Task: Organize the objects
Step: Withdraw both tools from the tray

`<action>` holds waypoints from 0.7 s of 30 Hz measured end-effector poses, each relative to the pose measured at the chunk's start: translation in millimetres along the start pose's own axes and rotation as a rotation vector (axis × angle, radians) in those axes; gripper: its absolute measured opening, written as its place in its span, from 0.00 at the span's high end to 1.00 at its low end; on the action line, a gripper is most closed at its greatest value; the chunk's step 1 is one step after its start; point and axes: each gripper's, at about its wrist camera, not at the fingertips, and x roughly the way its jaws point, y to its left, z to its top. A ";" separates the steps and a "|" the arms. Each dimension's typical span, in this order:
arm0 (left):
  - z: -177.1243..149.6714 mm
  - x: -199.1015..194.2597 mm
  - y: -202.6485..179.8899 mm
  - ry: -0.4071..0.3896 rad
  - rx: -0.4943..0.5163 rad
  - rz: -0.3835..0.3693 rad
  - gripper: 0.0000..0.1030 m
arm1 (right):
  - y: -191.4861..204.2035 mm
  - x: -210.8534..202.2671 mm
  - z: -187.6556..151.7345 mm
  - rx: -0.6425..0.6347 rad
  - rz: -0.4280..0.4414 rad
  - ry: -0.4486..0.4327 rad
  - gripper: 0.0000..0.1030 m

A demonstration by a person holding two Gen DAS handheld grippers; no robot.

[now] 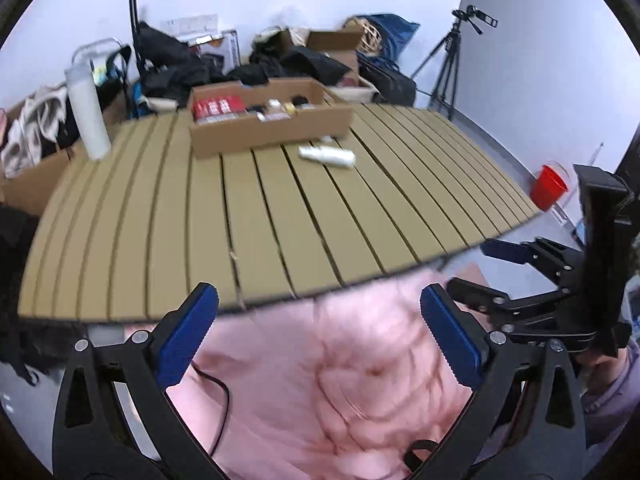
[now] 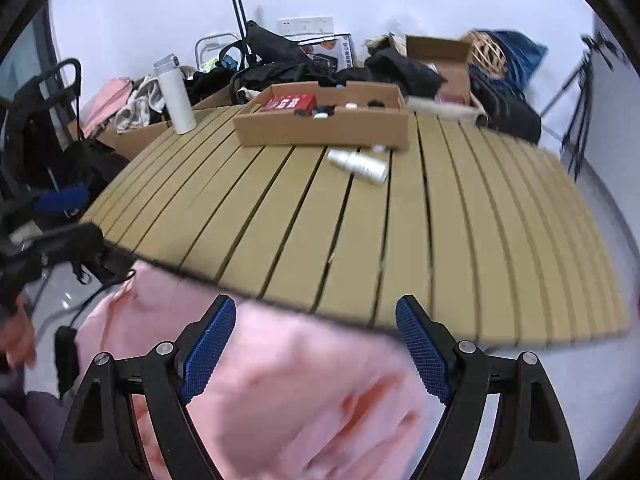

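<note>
Presently, itemised. Left gripper: bottom centre of its frame, blue pads spread wide, nothing between them, held over pink fabric short of the table's near edge. Right gripper: bottom centre, likewise spread and empty. Slatted table: fills mid-frame. Cardboard tray: upper centre, holding a red box and small items. White bottle: lying on its side just before the tray. White flask: upright, upper left.

Both wrist views look forward from off the near edge of the tan slatted desk, sharing the far open cardboard box
</note>
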 end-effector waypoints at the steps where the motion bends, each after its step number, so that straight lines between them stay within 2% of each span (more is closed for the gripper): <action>1: -1.6 2.1 -3.5 0.025 0.014 0.022 0.02 | 0.5 -0.5 -4.3 -0.003 -0.007 0.007 0.17; 3: -2.3 0.0 -9.2 0.019 0.035 0.055 0.02 | 2.0 -8.5 -7.3 -0.016 -0.045 -0.011 0.17; 6: -1.2 -2.3 -12.4 -0.012 0.037 0.054 0.02 | 1.2 -17.8 -5.0 -0.017 -0.056 -0.053 0.17; 14: -1.7 34.5 -1.2 0.047 -0.015 0.025 0.02 | -12.6 3.1 -8.7 0.011 -0.048 -0.035 0.17; 17: 9.7 56.8 4.7 0.077 -0.025 0.033 0.02 | -27.1 22.9 4.4 -0.022 -0.072 -0.031 0.18; 19: 20.5 69.0 8.6 0.078 -0.028 0.038 0.02 | -38.0 37.0 18.7 -0.036 -0.077 -0.024 0.24; 21: 33.7 81.3 12.3 0.075 -0.030 0.037 0.02 | -47.4 52.1 35.1 -0.046 -0.085 -0.015 0.26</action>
